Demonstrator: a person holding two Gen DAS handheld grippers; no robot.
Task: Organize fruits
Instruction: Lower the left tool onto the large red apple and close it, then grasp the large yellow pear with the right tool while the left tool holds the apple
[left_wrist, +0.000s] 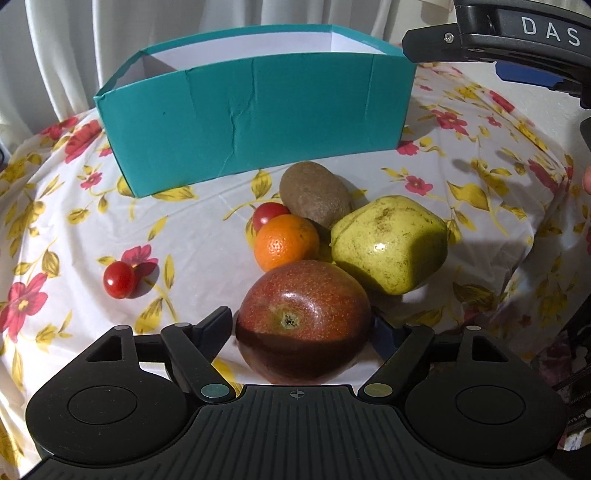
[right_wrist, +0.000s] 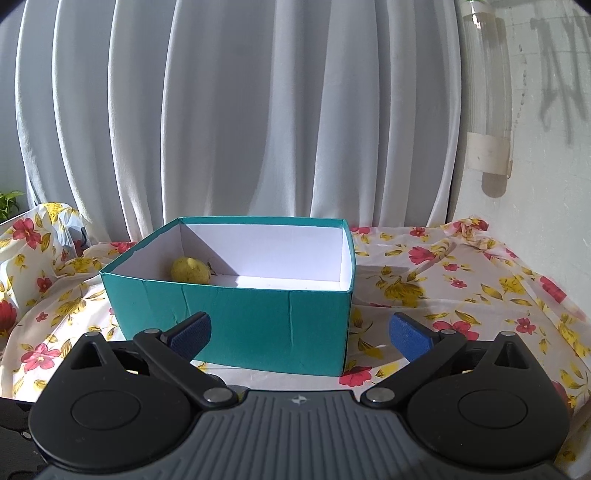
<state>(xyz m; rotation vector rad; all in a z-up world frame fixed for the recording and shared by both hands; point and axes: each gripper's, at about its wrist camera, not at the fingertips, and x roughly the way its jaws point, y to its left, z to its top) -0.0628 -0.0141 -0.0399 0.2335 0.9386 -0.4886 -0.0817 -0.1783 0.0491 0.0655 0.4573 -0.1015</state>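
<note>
In the left wrist view my left gripper (left_wrist: 303, 325) is open with its fingers on either side of a red-brown round fruit (left_wrist: 303, 317) on the cloth, not closed on it. Behind it lie an orange (left_wrist: 286, 242), a yellow-green fruit (left_wrist: 389, 243), a brown kiwi (left_wrist: 314, 194) and a cherry tomato (left_wrist: 269, 214). Another cherry tomato (left_wrist: 119, 279) lies apart on the left. A teal box (left_wrist: 255, 110) stands behind. In the right wrist view my right gripper (right_wrist: 299, 332) is open and empty, in front of the teal box (right_wrist: 258, 321), which holds one yellow fruit (right_wrist: 190, 270).
A floral tablecloth (left_wrist: 184, 229) covers the table. White curtains (right_wrist: 240, 110) hang behind the box. A wall (right_wrist: 535, 166) stands to the right. The right gripper's body (left_wrist: 517, 40) shows at the top right of the left wrist view.
</note>
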